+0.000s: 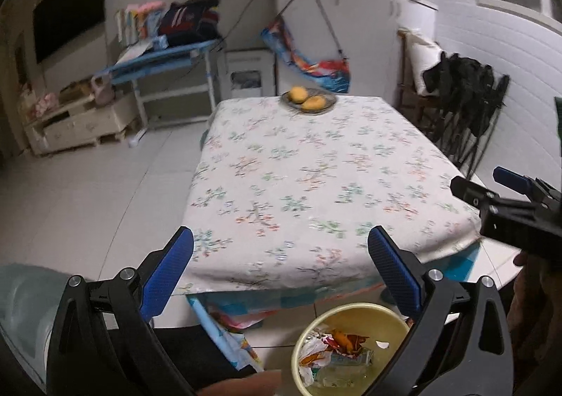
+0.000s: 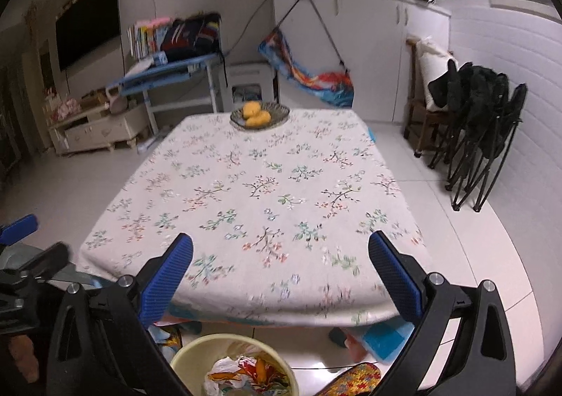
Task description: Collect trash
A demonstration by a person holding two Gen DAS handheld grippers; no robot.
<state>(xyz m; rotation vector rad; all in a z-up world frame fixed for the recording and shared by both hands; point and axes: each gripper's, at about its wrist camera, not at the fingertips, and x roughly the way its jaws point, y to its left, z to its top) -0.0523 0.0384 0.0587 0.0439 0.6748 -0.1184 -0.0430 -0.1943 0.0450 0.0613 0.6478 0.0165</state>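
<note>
A: Since both tools, left (image 1: pixel 281 269) and right (image 2: pixel 281 269), gape empty, where's the trash (image 1: pixel 333 355)?

B: Inside the bin (image 1: pixel 358 315) at six o'clock, below the bench (image 2: pixel 253 185). Knocking that bin could spill it.

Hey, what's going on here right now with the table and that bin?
A person holds two grippers above the near edge of a table covered by a floral tablecloth. The left gripper and right gripper are both open and empty. The yellow bin on the floor below holds crumpled wrappers. Only a dish of yellow fruit sits on the table.
</note>
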